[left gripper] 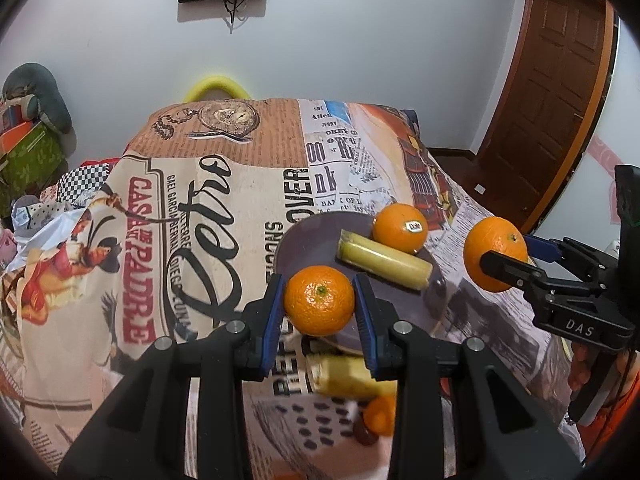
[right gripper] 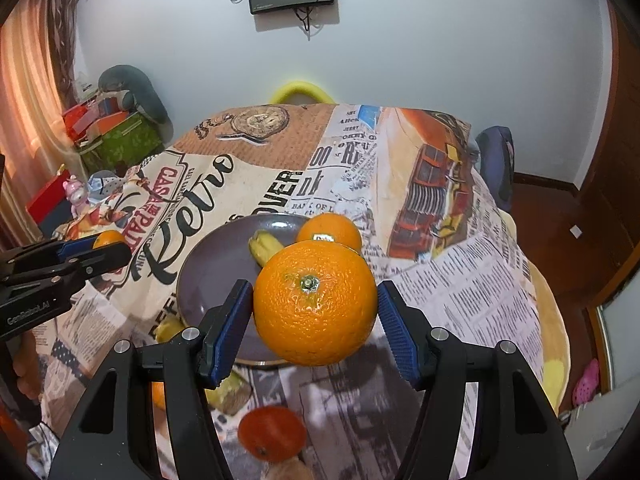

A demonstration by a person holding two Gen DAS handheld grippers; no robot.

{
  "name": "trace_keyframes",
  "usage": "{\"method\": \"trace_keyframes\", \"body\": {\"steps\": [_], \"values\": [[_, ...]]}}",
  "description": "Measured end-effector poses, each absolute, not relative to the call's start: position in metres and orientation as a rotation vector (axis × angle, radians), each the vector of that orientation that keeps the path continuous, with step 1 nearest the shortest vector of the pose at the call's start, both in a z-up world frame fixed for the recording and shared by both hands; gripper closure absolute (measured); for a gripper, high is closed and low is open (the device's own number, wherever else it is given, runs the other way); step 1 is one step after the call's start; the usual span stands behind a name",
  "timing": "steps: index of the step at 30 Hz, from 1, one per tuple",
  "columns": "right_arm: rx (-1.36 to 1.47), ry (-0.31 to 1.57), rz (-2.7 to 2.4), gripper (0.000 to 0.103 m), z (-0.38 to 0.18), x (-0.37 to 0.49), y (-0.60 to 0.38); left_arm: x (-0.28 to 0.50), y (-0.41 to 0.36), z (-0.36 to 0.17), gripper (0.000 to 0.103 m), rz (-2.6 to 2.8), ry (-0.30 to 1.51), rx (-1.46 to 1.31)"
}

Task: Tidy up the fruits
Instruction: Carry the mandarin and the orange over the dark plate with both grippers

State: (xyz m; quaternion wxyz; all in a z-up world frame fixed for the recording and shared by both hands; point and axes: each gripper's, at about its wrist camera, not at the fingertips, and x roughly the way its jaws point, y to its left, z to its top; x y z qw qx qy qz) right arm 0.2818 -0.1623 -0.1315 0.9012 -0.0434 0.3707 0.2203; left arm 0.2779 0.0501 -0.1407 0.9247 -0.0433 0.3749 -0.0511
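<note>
My left gripper point(left gripper: 319, 285) is shut on a small orange point(left gripper: 319, 300), held above the near rim of a purple plate point(left gripper: 312, 236). On the plate lie a banana piece point(left gripper: 384, 260) and an orange with a sticker point(left gripper: 400, 228). My right gripper point(right gripper: 314, 286) is shut on a large orange point(right gripper: 316, 302), lifted over the same plate point(right gripper: 216, 276). In the left wrist view the right gripper point(left gripper: 514, 251) hangs right of the plate with its orange point(left gripper: 495, 254). In the right wrist view the left gripper point(right gripper: 108, 246) sits left of the plate.
A retro-print cloth point(left gripper: 200, 200) covers the table. Below the grippers lie a banana point(left gripper: 348, 376), a small orange point(left gripper: 380, 414) and a red round fruit point(right gripper: 272, 432). Boxes and clutter point(right gripper: 116, 136) stand past the table's left edge, a wooden door point(left gripper: 552, 92) at the right.
</note>
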Motion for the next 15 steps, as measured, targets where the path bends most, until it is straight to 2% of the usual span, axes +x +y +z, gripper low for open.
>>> {"method": "trace_keyframes", "body": {"steps": [15], "values": [[-0.124, 0.808, 0.541, 0.043, -0.152, 0.306, -0.127, 0.327, 0.053, -0.17, 0.069, -0.107, 0.821, -0.094]]}}
